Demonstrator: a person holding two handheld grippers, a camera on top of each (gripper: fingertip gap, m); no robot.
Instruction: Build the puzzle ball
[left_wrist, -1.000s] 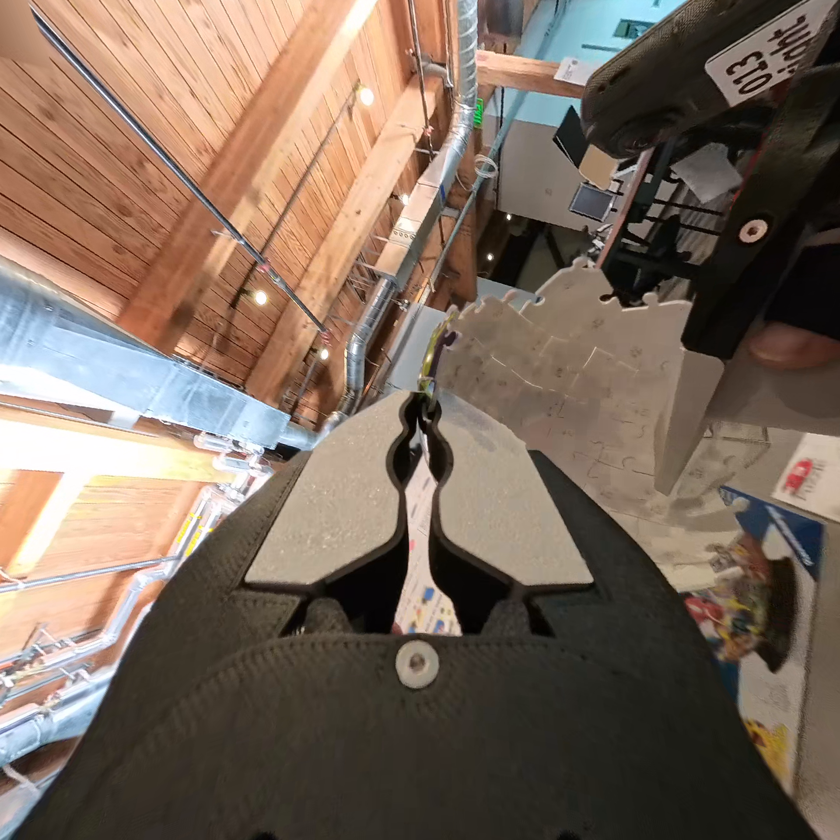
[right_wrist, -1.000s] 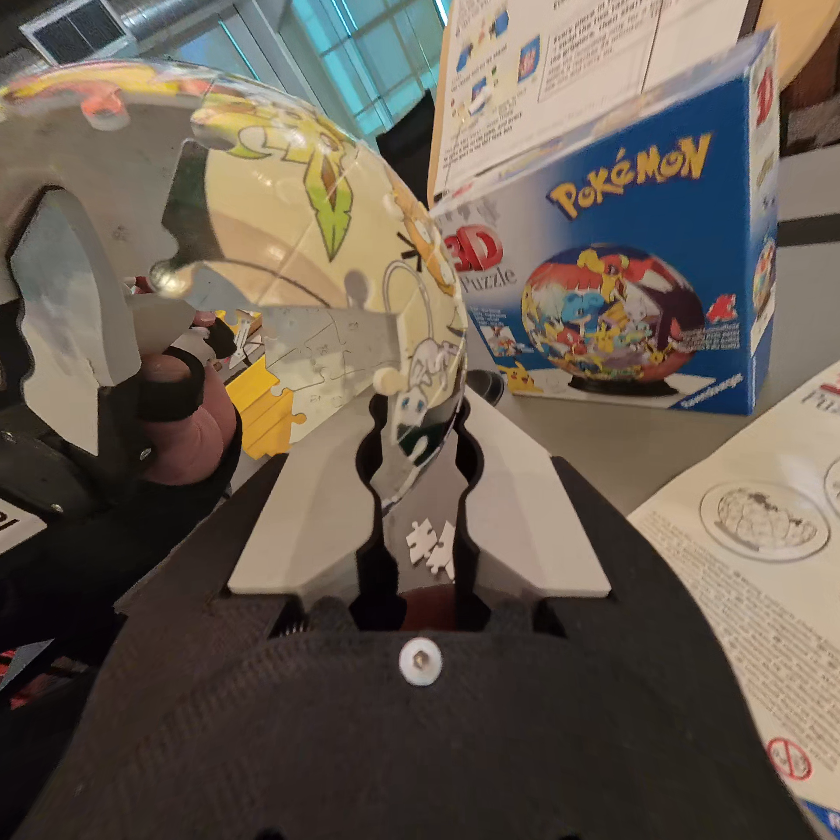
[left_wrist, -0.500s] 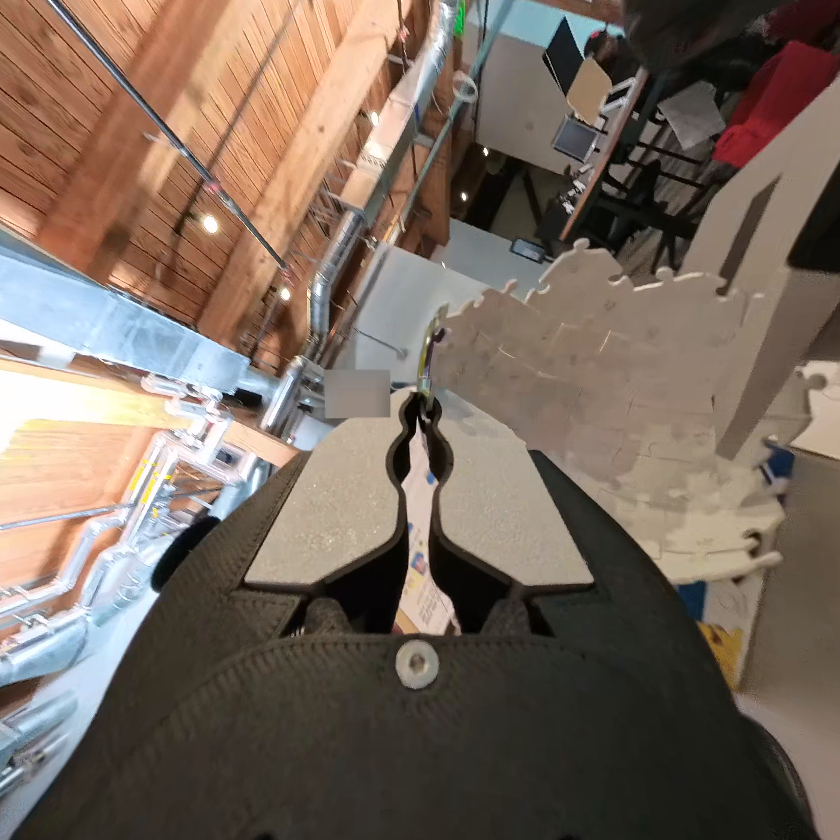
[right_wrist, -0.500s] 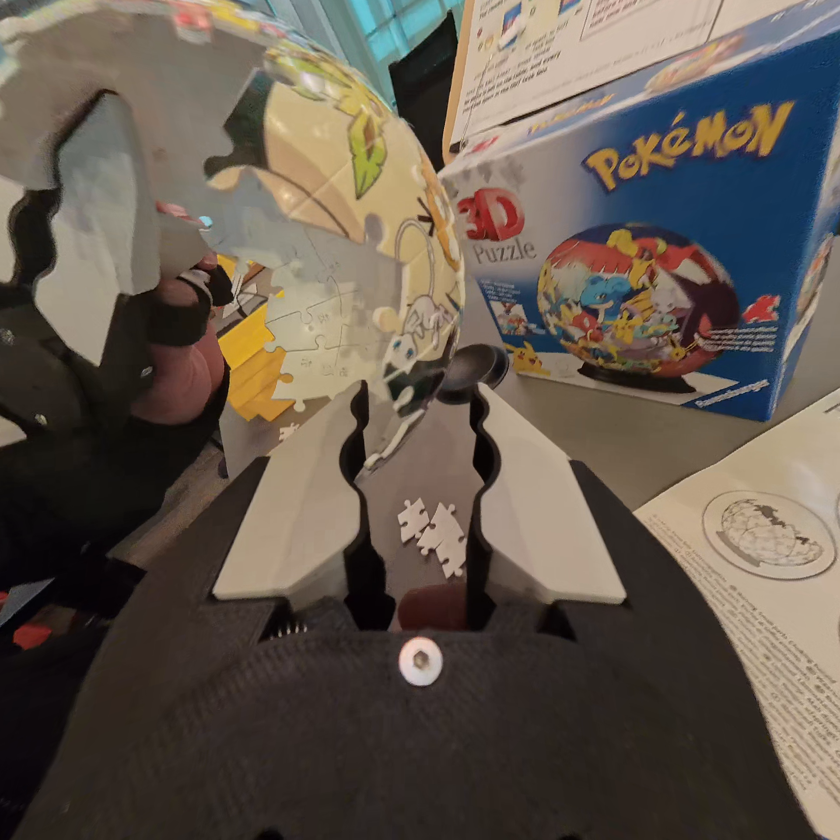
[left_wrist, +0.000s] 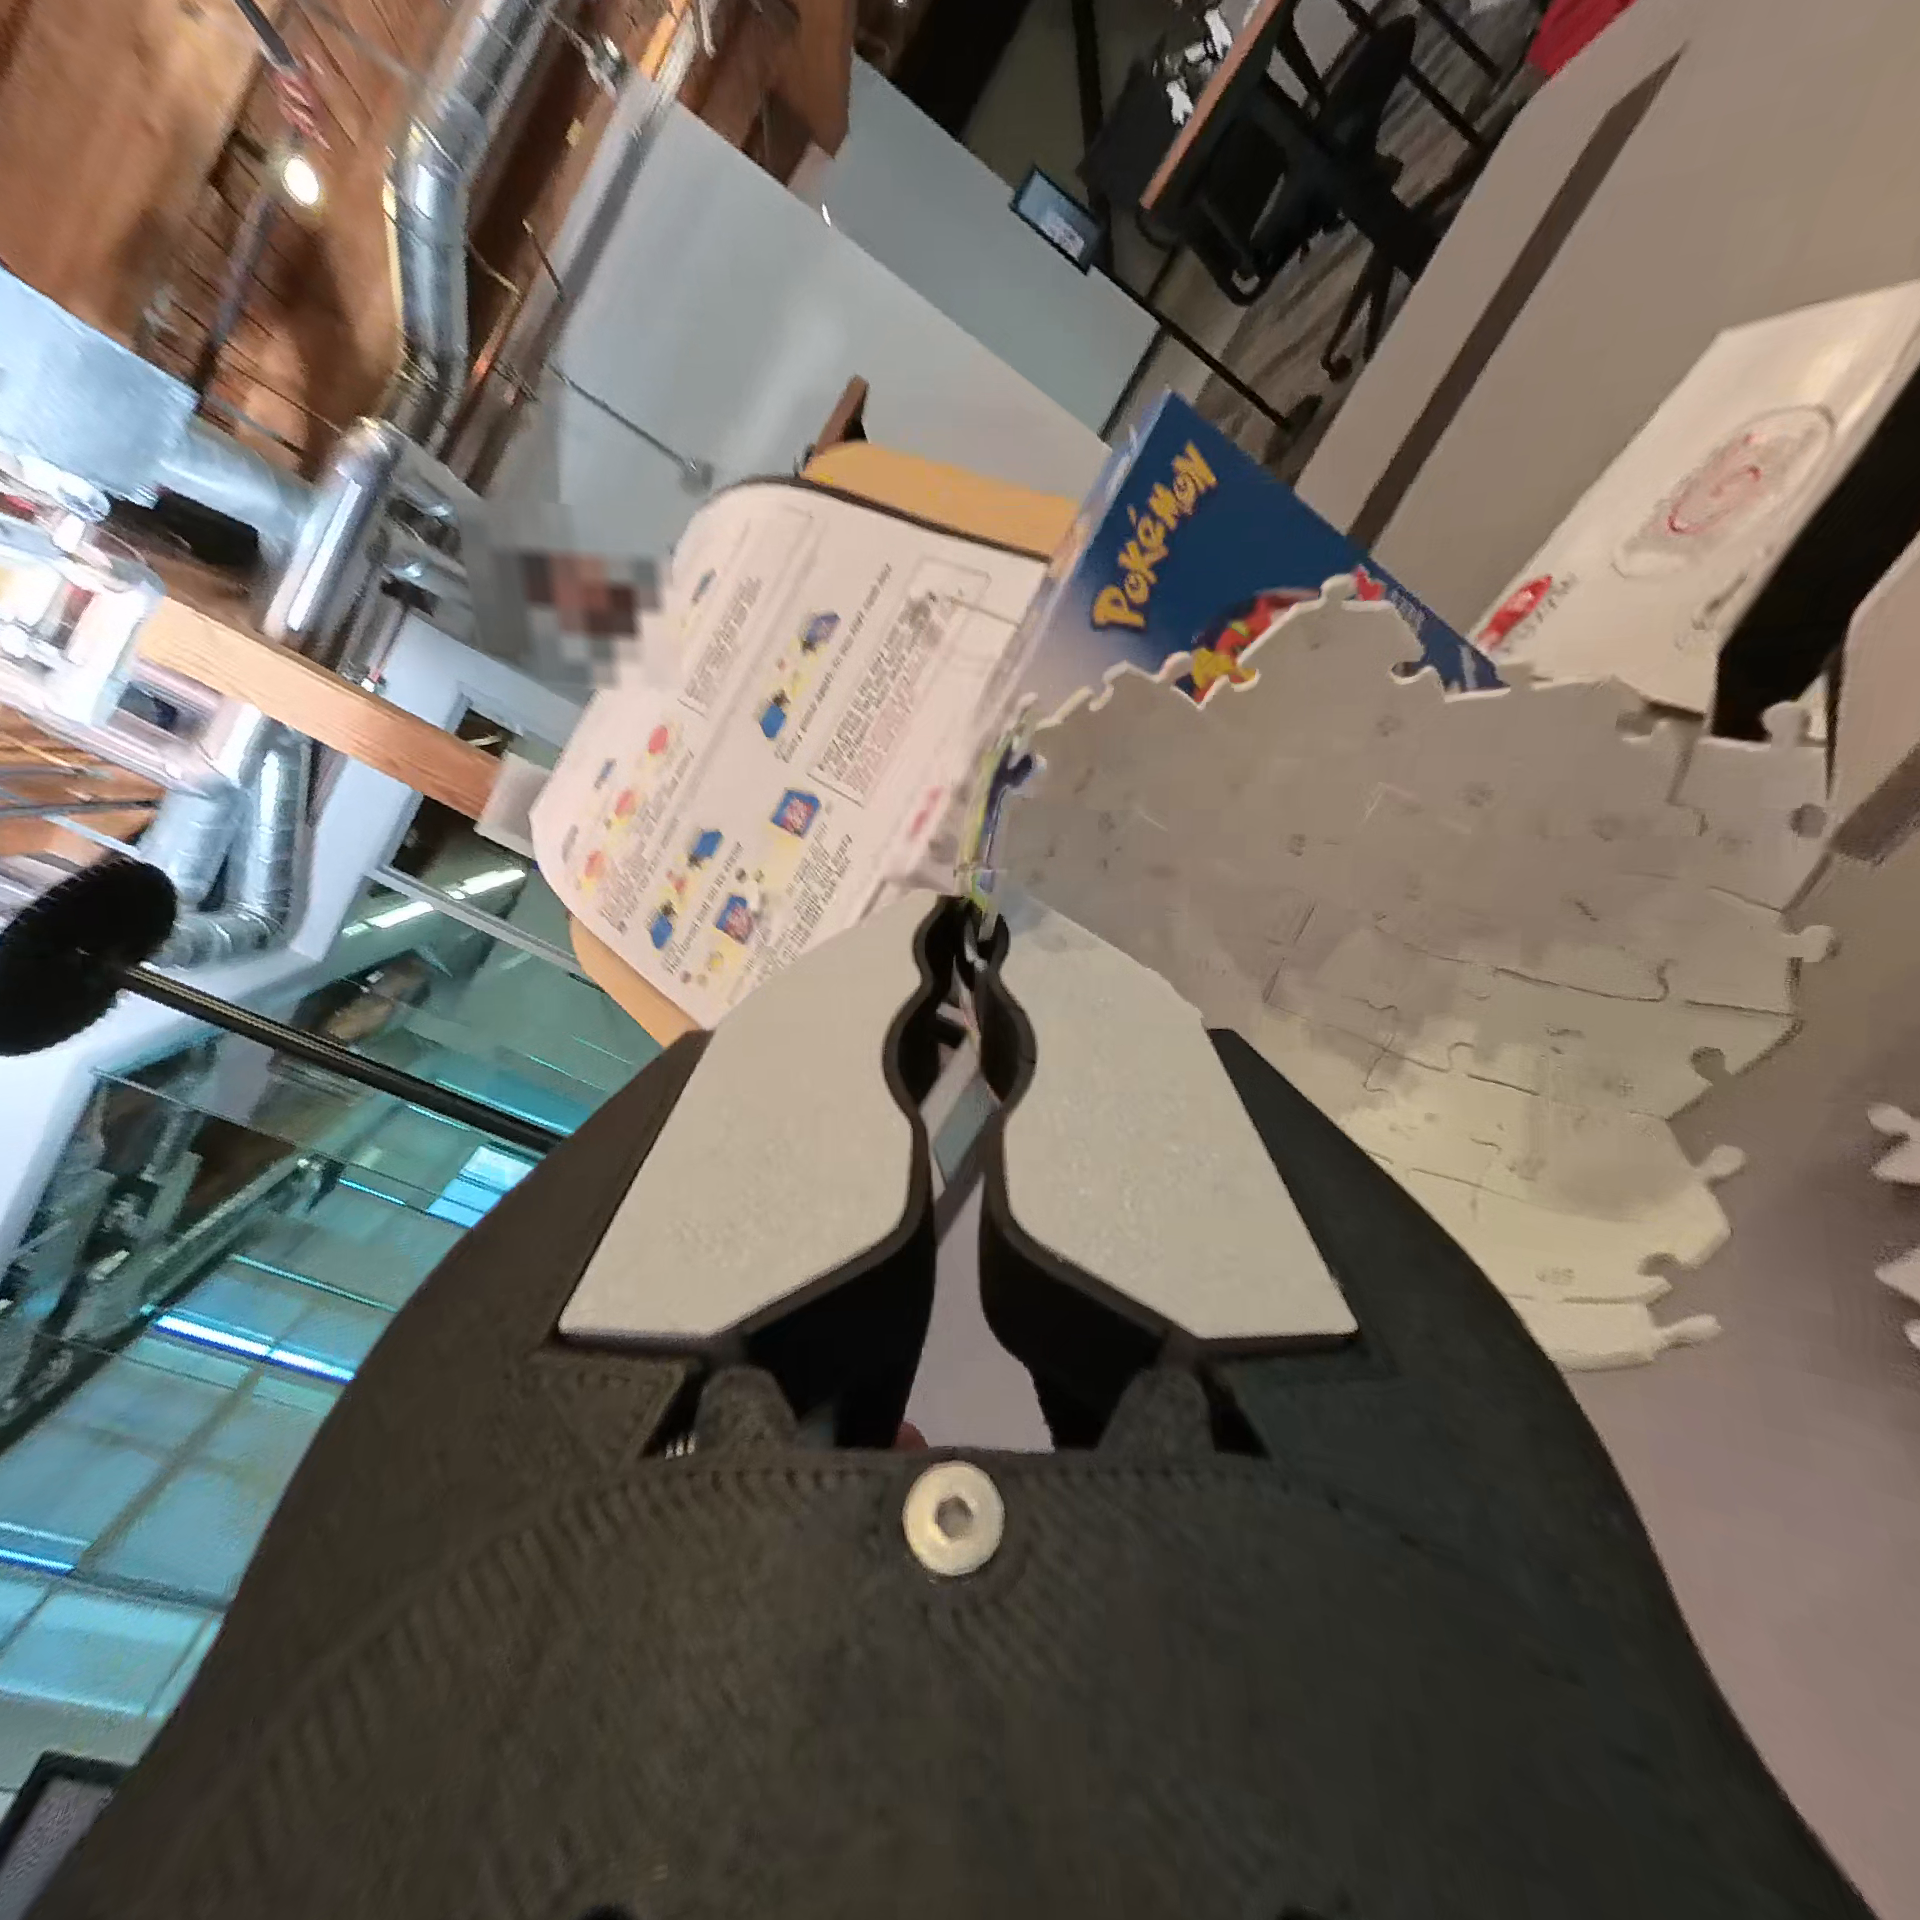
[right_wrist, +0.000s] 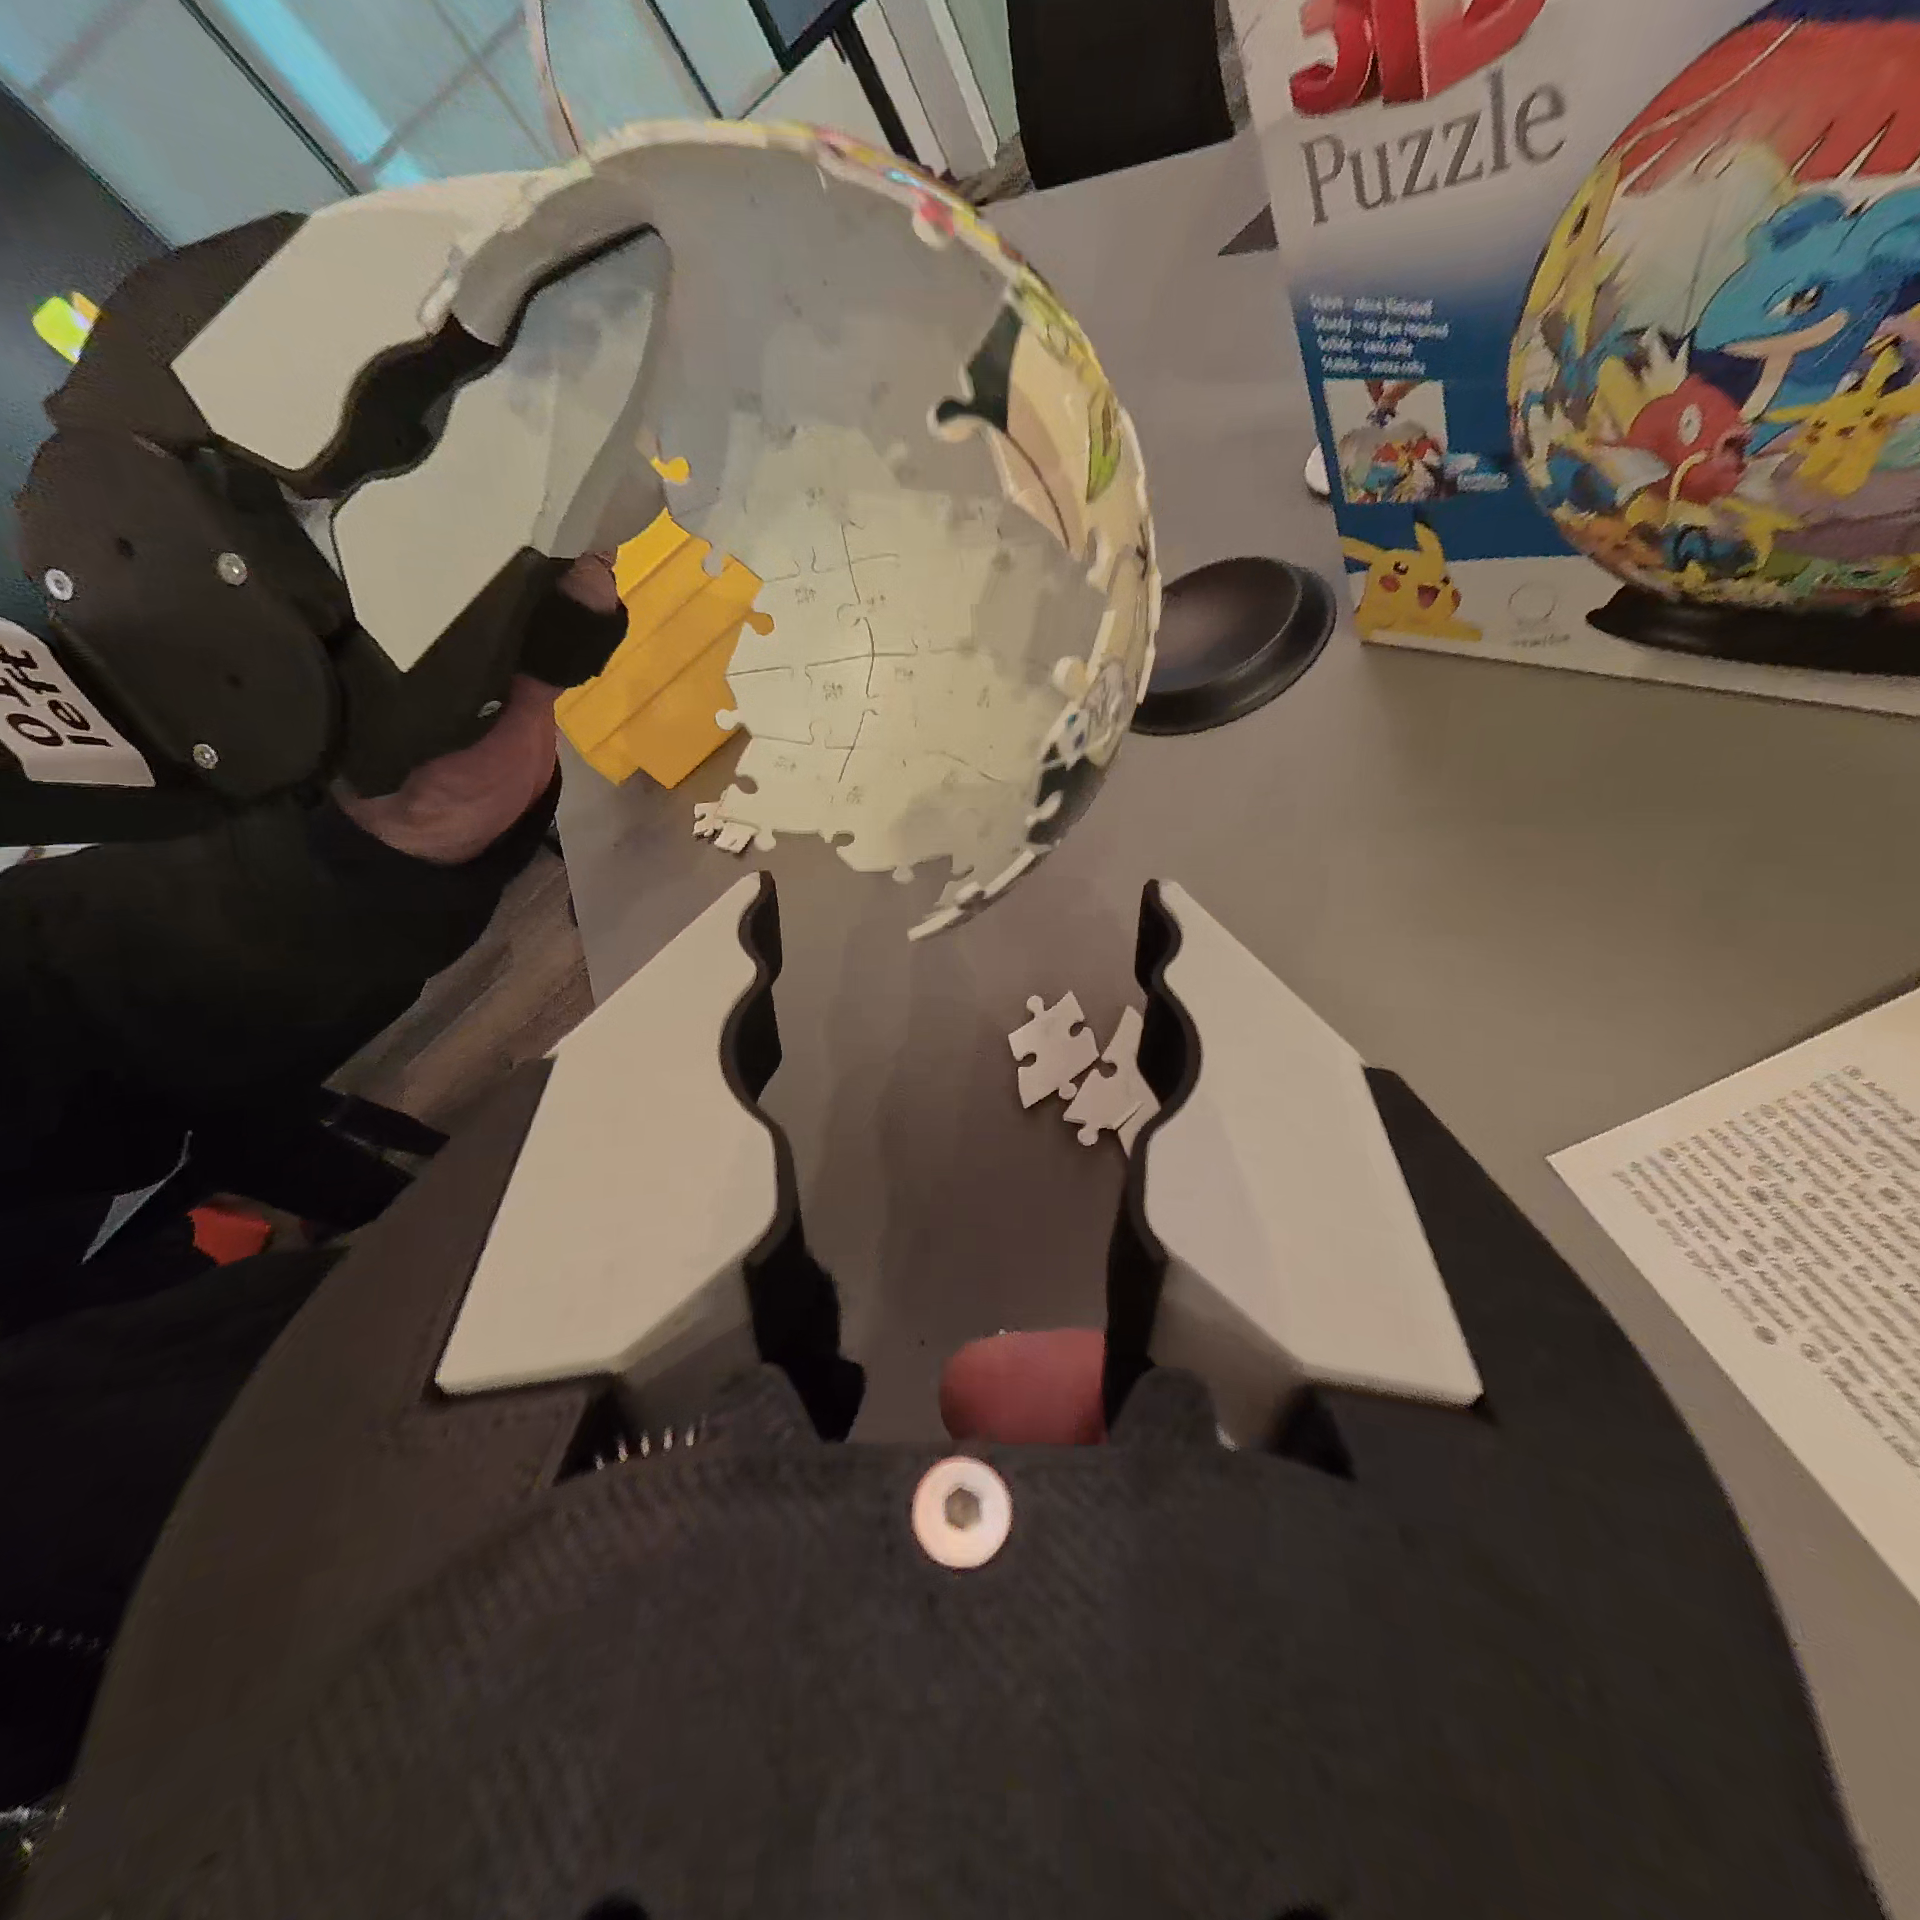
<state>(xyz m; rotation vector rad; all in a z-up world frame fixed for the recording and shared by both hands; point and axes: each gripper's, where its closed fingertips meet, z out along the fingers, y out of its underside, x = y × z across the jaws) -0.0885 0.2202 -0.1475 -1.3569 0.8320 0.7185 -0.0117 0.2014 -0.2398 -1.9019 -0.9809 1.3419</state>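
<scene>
With only the left gripper pinching the puzzle ball rim at 12 o'clock and the right gripper spread wide, the shell could flex and pop apart.

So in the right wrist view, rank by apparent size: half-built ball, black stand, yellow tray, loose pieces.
1. half-built ball
2. black stand and yellow tray: look alike, both partly hidden, so unranked
3. loose pieces
</scene>
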